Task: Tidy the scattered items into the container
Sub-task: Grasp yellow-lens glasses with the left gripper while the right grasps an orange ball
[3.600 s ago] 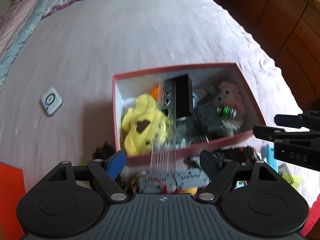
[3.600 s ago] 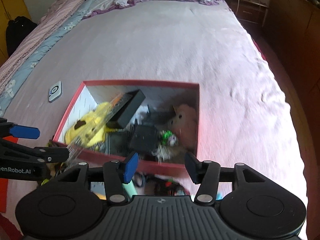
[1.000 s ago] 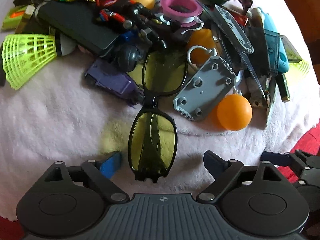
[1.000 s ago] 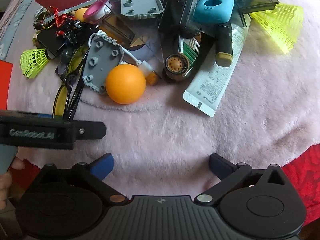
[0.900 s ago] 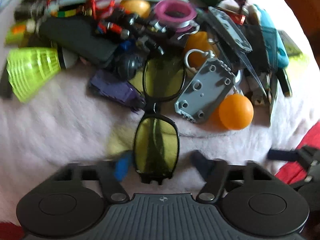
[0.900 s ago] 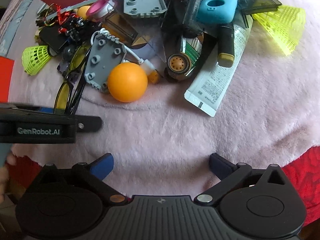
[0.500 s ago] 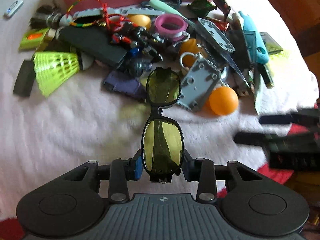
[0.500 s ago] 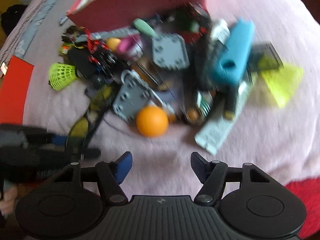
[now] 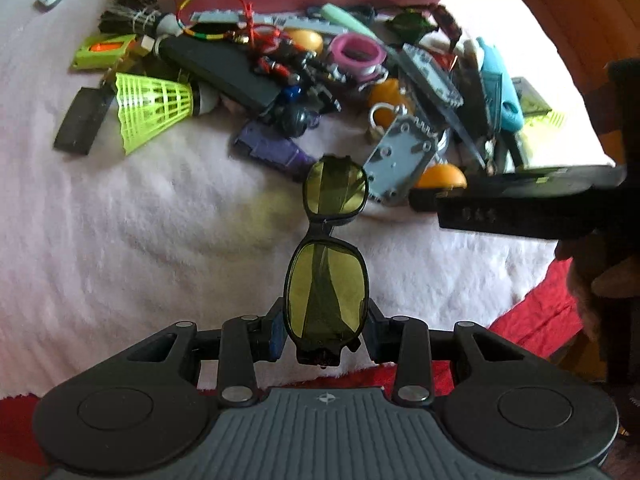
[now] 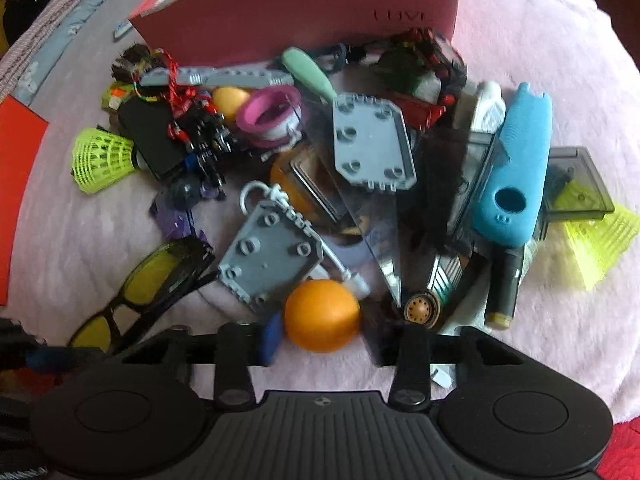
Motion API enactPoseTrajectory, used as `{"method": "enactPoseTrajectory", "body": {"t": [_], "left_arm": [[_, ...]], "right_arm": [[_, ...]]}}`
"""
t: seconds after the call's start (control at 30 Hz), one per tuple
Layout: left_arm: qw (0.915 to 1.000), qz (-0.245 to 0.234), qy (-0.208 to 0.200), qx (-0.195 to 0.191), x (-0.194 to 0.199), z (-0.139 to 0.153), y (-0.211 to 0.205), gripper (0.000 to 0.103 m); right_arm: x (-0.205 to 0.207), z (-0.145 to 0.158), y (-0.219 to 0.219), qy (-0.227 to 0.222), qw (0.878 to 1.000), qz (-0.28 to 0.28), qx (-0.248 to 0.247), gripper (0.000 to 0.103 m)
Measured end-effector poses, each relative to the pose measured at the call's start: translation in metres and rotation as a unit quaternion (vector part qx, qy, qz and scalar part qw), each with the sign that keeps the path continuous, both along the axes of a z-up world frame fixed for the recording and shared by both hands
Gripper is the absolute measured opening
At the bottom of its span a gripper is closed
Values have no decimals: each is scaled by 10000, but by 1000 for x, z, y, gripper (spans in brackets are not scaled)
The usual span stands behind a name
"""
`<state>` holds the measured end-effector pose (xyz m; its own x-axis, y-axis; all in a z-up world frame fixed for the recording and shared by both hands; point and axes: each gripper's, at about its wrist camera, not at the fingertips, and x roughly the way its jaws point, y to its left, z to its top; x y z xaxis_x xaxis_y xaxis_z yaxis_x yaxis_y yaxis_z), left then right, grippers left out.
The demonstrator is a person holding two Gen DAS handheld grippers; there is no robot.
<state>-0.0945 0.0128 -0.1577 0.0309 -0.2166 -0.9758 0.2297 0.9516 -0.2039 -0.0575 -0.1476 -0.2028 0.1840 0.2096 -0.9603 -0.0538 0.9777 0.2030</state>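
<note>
Between left claw (image 9: 325, 334) pads, yellow glasses (image 9: 326, 294) — lengthwise, pointing forward toward the pile

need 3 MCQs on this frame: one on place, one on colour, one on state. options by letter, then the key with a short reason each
1. Where does the red cardboard box stand relative to the clutter pile?
A. behind it
B. in front of it
C. under it

2. What colour are the lenses of the black-framed glasses?
A. blue
B. yellow
C. clear

3. What is the state of the left gripper?
A. open above the pile
B. shut on an orange ball
C. shut on the glasses

Key:
1. A: in the right wrist view the box wall rises beyond the far edge of the pile.
2. B: both lenses show yellow in the left wrist view.
3. C: its fingers press the near lens frame from both sides. The orange ping-pong ball sits between the fingers of the right gripper instead.
</note>
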Motion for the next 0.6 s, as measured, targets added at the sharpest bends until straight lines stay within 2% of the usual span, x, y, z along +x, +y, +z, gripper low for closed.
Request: {"method": "enactPoseTrajectory", "body": {"t": [0.37,0.43,0.6], "left_arm": [[9994,-192,-253,-164,10,46,-3,38],[9992,-241,-286,-165,11,55,-4,22],[9986,-336,-396,-36,15,69,-5,20]], "right_arm": [[-16,42,-12,-57,9992,-18,383,42],[-18,49,-14,-65,9991,-34,422,42],[-17,61,-19,-133,9983,-94,551,42]]}}
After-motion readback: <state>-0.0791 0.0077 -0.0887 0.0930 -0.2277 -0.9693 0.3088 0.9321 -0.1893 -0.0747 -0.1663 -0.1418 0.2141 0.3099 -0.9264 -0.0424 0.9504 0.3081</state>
